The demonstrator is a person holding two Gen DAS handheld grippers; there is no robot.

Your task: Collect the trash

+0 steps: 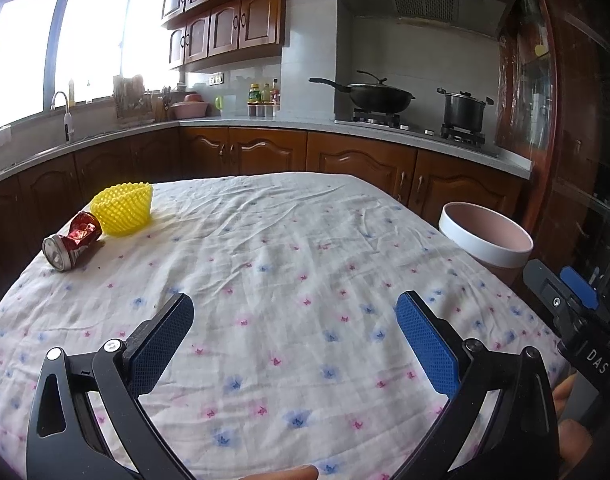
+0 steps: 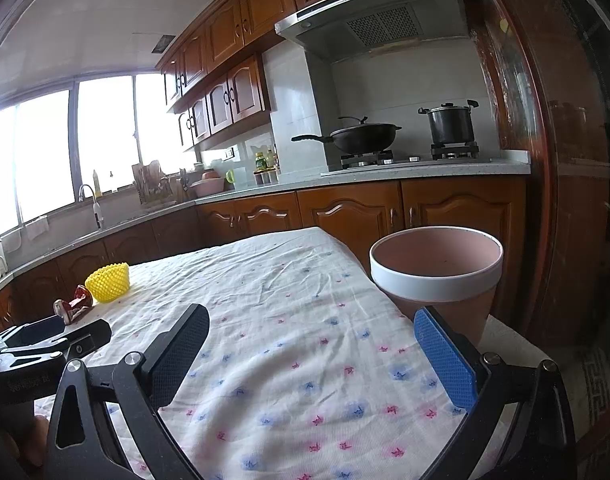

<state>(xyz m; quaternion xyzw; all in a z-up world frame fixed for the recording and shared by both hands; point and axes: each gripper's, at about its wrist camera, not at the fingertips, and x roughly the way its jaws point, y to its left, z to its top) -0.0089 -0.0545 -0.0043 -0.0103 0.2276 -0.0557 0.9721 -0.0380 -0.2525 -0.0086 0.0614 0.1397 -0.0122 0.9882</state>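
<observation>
Two pieces of trash lie at the far left corner of the table, which is covered by a white cloth with small pink and blue flowers: a crushed red can on its side, its silver end turned toward the camera, and a yellow foam net just behind it, the two touching or nearly so. The left gripper hovers above the near part of the cloth with its jaws spread wide and nothing between its blue pads. The right gripper is also wide apart and empty, held over the table's right side. Just beyond its right finger stands a pink bin with a white rim, beside the table's right edge; no contents are visible inside it. Behind the table runs a kitchen counter with a wok and a pot on the stove.
</observation>
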